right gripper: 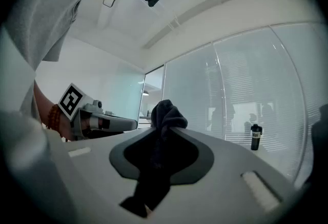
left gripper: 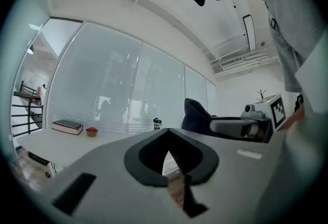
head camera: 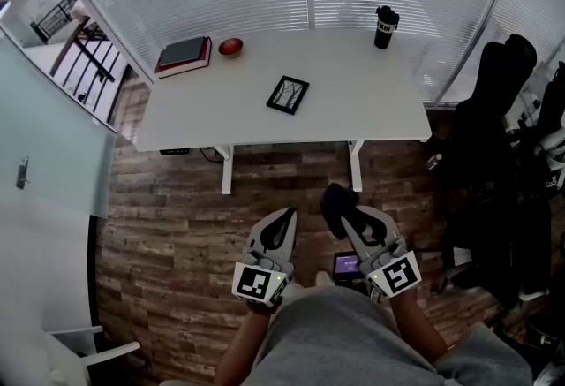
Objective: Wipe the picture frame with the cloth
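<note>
A black picture frame (head camera: 288, 94) lies flat near the middle of the white table (head camera: 371, 106), far ahead of both grippers. My right gripper (head camera: 346, 208) is shut on a dark cloth (head camera: 335, 201), which bunches up past its tips (right gripper: 165, 113) and hangs down between the jaws. My left gripper (head camera: 286, 215) is shut with nothing in it; in the left gripper view its jaws (left gripper: 167, 138) meet at the tip. Both grippers are held side by side over the wooden floor, well short of the table's near edge.
On the table stand a stack of books (head camera: 184, 56) and a small red bowl (head camera: 230, 47) at the back left, and a black bottle (head camera: 385, 27) at the back right. Black office chairs (head camera: 494, 146) stand to the right. Blinds cover the windows behind the table.
</note>
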A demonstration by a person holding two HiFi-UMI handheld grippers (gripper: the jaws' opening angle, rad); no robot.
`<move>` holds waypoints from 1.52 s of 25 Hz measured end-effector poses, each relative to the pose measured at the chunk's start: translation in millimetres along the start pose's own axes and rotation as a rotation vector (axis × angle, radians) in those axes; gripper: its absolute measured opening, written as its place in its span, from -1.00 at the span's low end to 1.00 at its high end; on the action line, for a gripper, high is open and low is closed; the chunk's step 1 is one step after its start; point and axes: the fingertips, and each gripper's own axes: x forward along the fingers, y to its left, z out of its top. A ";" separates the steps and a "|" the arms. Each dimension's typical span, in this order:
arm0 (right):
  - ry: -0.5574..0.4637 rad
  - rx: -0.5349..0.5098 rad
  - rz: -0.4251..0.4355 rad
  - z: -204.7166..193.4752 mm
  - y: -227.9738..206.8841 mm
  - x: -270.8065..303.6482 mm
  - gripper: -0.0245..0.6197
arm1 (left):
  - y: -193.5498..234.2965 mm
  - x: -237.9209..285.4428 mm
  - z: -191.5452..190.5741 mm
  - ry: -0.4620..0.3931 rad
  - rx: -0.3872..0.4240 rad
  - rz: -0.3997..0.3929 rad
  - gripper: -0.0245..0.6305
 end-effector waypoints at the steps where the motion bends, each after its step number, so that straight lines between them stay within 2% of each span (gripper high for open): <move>1: 0.001 0.002 0.008 -3.3 -4.6 -1.6 -0.65 | -3.3 2.7 0.8 -0.025 0.005 0.006 -0.93; 3: 0.020 -0.005 0.020 -12.3 -14.5 -9.0 -0.65 | -10.5 8.5 0.2 -0.064 0.012 0.013 -0.93; 6: 0.067 -0.004 0.017 -27.6 -30.5 -21.3 -0.64 | -15.4 15.0 -10.3 -0.055 0.003 0.017 -0.93; 9: 0.068 0.034 0.015 -31.3 -37.4 -11.9 -0.63 | -2.1 15.6 -11.5 -0.058 -0.015 0.030 -0.93; 13: 0.091 0.022 0.004 -41.4 -51.3 9.9 -0.63 | 22.1 27.8 -15.9 -0.058 -0.005 0.037 -0.93; 21: 0.149 0.003 -0.075 -50.8 -94.3 82.8 -0.62 | 96.9 83.6 -31.0 -0.030 -0.024 -0.021 -0.93; 26: 0.177 -0.031 -0.097 -49.6 -124.6 138.3 -0.62 | 150.0 121.2 -20.9 -0.069 -0.042 -0.029 -0.93; 32: 0.232 -0.065 -0.132 -64.1 -147.5 191.3 -0.62 | 207.7 151.0 -42.7 -0.011 0.011 -0.079 -0.93; 38: 0.290 -0.096 -0.167 -84.0 -167.9 224.0 -0.62 | 244.0 174.6 -53.9 0.006 0.043 -0.129 -0.92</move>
